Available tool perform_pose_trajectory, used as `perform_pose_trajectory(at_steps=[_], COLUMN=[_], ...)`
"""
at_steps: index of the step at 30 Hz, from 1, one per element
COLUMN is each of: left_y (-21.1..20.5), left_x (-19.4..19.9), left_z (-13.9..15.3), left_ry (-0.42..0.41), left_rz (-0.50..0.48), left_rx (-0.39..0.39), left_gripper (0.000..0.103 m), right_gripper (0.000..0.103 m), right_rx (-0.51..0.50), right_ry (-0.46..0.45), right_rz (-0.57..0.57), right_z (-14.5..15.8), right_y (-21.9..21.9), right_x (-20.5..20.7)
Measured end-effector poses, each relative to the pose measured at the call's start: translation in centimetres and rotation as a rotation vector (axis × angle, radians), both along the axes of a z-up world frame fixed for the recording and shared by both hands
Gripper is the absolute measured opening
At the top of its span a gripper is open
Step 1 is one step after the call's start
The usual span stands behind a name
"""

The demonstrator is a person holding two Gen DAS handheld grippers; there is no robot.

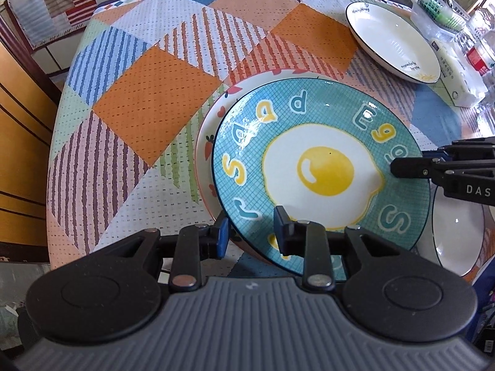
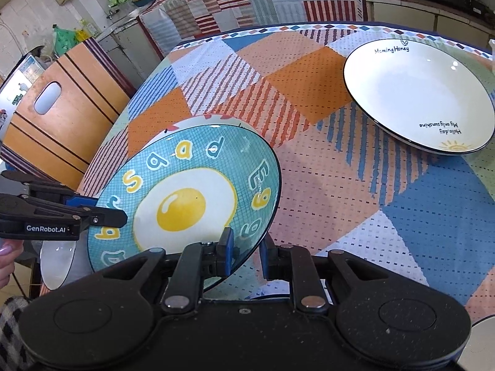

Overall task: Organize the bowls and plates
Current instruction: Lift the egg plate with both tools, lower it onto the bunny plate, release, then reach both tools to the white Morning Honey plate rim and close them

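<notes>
A teal plate (image 1: 324, 136) (image 2: 185, 182) painted with a fried egg and letters hangs tilted just over a white plate (image 1: 205, 142) (image 2: 198, 119) with red and carrot marks on its rim. My left gripper (image 1: 251, 232) (image 2: 105, 210) is shut on the teal plate's near-left rim, one finger under it and one on top. My right gripper (image 2: 246, 250) (image 1: 411, 162) is shut on the opposite rim. A white bowl (image 1: 454, 238) (image 2: 57, 262) with a dark rim sits close beside the stack, partly hidden under the teal plate.
A large white plate (image 1: 393, 40) (image 2: 414, 99) lettered "Morning Honey" lies farther back on the patchwork tablecloth (image 1: 148, 102). A tissue pack (image 1: 458, 74), a basket (image 1: 439, 6) and bottles crowd that far corner. A wooden cabinet (image 2: 62, 108) stands off the table's edge. A hand (image 2: 6, 256) shows behind the left gripper.
</notes>
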State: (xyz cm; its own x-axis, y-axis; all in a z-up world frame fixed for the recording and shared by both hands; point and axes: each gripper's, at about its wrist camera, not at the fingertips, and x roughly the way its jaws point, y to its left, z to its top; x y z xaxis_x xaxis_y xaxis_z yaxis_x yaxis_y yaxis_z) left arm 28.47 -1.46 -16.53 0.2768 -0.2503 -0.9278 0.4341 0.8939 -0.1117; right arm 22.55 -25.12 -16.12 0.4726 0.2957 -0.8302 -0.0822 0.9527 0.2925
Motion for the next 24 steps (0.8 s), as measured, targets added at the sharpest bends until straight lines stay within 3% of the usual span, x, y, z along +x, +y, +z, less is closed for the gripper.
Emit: perform_pose_trajectory(at_steps=[6, 9, 13, 18, 24], left_y=[-0.8, -1.0, -1.0, -1.1, -1.8], left_x=[-0.5, -1.3, -2.0, -2.9, -3.7], left_z=[0.2, 0.9, 2.6, 5.9, 10.5], left_ry=[-0.042, -0.089, -0.103, -0.133, -0.158], left_rz=[-0.031, -0.051, -0.061, -0.084, -0.127], left_rx=[0.094, 0.111, 0.102, 0.102, 0.103], left_gripper=[0.029, 0.030, 0.031, 0.046, 0.066], right_gripper=[0.025, 0.026, 0.025, 0.027, 0.054], right_rx=[-0.097, -0.203, -0.243, -0.310, -0.339], right_ry=[0.003, -0.009, 0.002, -0.025, -0.065], right_rz=[0.004, 0.043, 0.012, -0.021, -0.051], right_z=[0.3, 0.5, 1.5, 4.8, 8.7], right_y=[1.6, 3.1, 3.4, 3.7, 3.2], right_x=[-0.2, -0.4, -0.6, -2.2, -4.7])
